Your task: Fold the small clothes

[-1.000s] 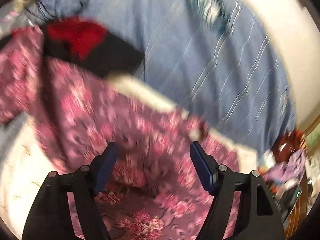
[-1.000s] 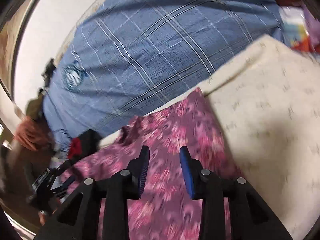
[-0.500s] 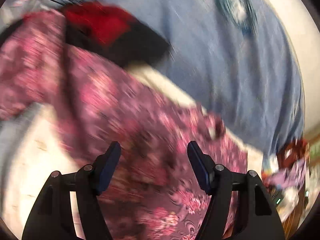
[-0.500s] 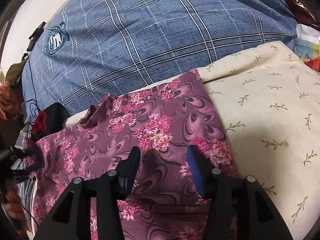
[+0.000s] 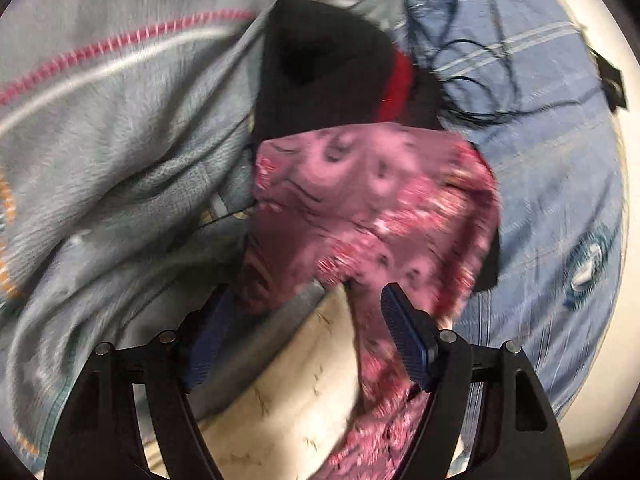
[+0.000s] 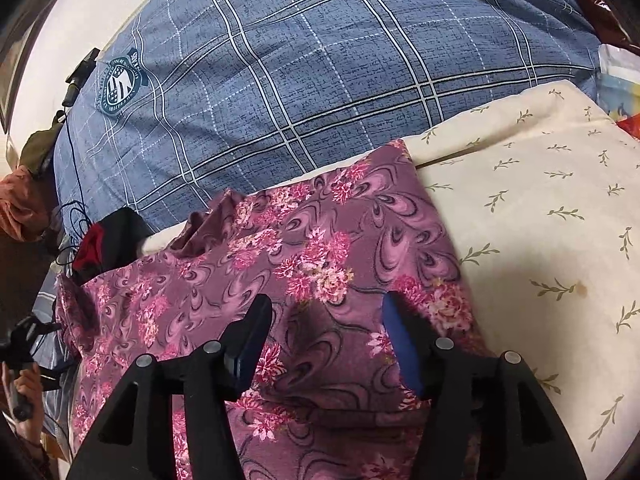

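So the purple floral garment (image 6: pixel 320 256) is lying spread on the cream sheet (image 6: pixel 540 200), just near of the blue plaid pillow (image 6: pixel 320 60). Right hand-held gripper (image 6: pixel 326 312) hangs over it, released, nothing between its 2 fingers. Left hand-held gripper (image 5: pixel 308 312) is spread wide too, at the garment's blurry left end by a black and red cloth (image 5: pixel 320 76).

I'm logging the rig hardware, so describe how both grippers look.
The left gripper and the right gripper look alike: matte black plastic arms with cut-out openings, round silver screw heads at the joints, and dark blue ribbed pads lining the jaws. No cables, markings or sleeves show on either.
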